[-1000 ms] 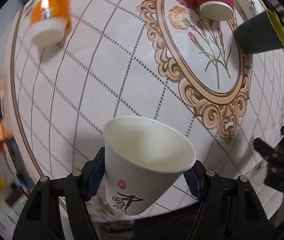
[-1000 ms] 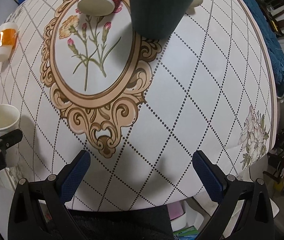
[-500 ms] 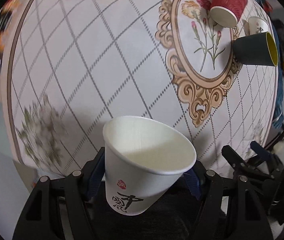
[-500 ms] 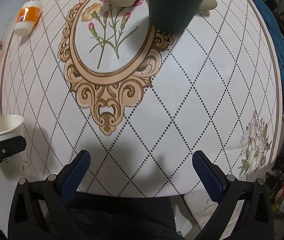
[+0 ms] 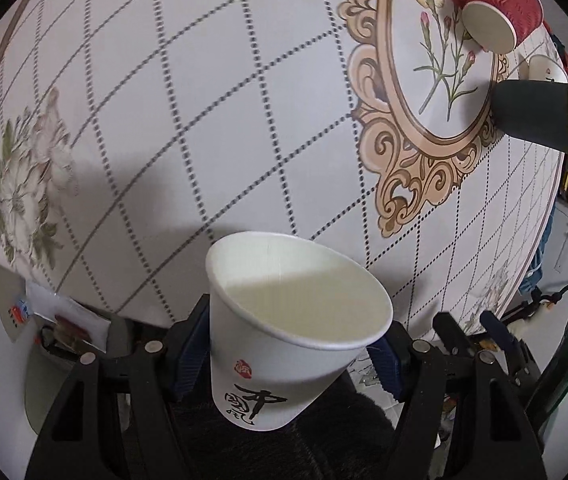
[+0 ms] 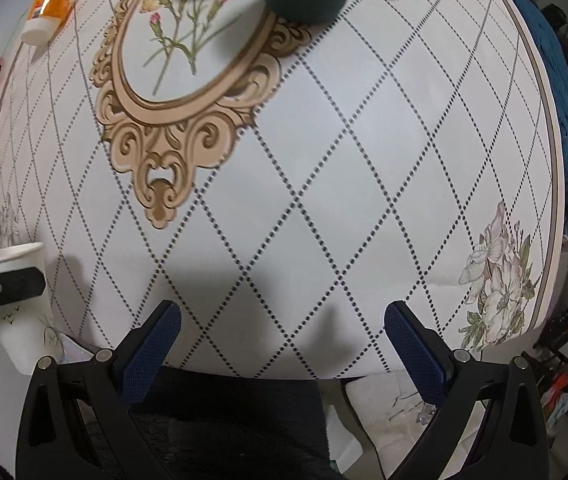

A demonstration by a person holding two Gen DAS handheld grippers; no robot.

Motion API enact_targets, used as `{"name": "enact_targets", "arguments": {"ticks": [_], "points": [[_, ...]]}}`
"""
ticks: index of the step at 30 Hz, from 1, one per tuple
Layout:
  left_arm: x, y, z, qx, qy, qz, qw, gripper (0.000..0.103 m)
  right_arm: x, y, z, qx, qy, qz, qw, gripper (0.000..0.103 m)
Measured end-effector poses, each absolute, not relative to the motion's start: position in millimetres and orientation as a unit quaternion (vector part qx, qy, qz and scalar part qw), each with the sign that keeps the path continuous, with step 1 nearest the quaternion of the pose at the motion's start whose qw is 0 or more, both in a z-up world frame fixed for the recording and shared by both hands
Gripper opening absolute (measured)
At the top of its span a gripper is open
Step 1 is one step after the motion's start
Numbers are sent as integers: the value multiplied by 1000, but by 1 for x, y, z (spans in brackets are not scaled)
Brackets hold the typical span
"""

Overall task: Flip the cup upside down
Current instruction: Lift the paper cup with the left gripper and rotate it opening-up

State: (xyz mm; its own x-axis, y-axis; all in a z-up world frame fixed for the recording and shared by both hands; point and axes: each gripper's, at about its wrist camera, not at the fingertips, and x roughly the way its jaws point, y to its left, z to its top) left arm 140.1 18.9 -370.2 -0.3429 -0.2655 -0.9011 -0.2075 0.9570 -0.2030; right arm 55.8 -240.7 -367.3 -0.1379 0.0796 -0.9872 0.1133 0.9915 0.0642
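My left gripper (image 5: 289, 354) is shut on a white paper cup (image 5: 284, 332) with black brush writing and a red seal. The cup is mouth-up, slightly tilted, and held off the near edge of the table. In the right wrist view the same cup (image 6: 20, 312) shows at the far left, clamped by the left gripper's black finger (image 6: 8, 286). My right gripper (image 6: 284, 340) is open and empty above the table's near edge.
The round table (image 6: 363, 160) has a white diamond-patterned cloth. A dark green cup (image 5: 535, 114), a red ribbed cup (image 5: 499, 10) and a white cup (image 5: 545, 68) stand at its far side. An orange-and-white cup (image 6: 46, 12) is at the far left.
My left gripper has swung with the white cup, so the table has shifted in its view. The right gripper has moved a little closer to the table's centre.
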Motion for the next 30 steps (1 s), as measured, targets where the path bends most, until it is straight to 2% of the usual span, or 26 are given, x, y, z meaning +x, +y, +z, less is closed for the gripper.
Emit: {"name": "enact_targets", "arguments": {"ticks": [16,30], "points": [[176,-51,-400,-120,826,-49,549,69,61,-280,-386,81,759,-53,644,103],[178,-48,-408,-119,825,-42,551,69,81,-294,-392,85,759,-64,642,103]]}}
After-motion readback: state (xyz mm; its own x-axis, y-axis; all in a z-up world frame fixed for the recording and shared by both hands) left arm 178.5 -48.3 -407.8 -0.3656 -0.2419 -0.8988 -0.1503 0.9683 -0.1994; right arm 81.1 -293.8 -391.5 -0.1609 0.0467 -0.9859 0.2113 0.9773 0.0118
